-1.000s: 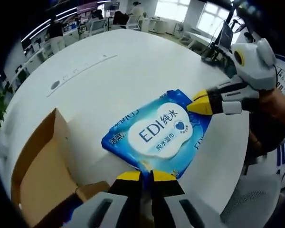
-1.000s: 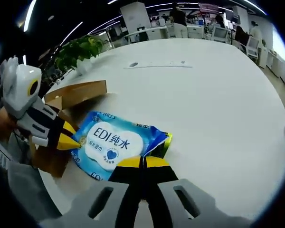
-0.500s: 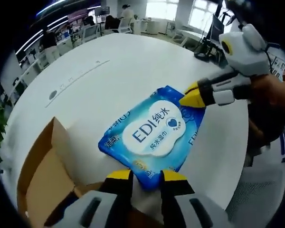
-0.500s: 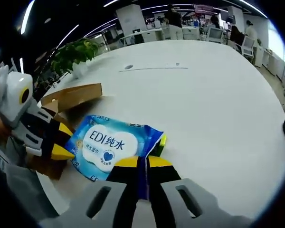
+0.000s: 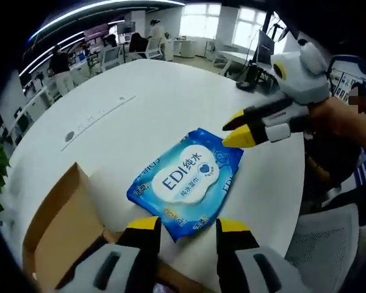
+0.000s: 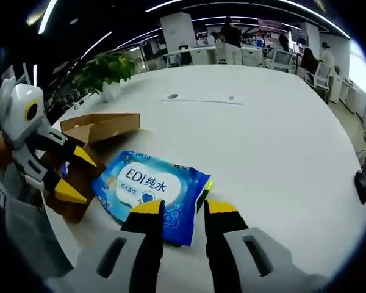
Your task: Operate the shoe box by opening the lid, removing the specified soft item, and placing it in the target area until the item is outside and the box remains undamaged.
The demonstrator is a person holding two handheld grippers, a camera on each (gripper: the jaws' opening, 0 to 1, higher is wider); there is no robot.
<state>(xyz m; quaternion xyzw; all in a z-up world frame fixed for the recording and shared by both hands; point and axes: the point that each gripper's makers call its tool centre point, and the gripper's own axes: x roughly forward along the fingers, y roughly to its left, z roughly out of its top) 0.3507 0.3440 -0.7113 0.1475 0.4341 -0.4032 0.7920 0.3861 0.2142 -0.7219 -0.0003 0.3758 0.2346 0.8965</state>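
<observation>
My left gripper (image 5: 186, 227) and right gripper (image 6: 183, 209) both stand open, jaws apart, nothing held. The flat blue-and-white plastic wet-wipe pack (image 5: 187, 180) lies on the white round table (image 5: 140, 110), its long axis running between my two jaw pairs, beside the open brown cardboard shoe box (image 5: 58, 226).

Bright, even light from ceiling strips and windows — edges bend, rim detail soft.

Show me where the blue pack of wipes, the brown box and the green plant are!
blue pack of wipes (image 5: 186, 183), left gripper view, on its white label.
brown box (image 6: 104, 126), right gripper view, on its raised flap.
green plant (image 6: 107, 67), right gripper view, on its leaves.
</observation>
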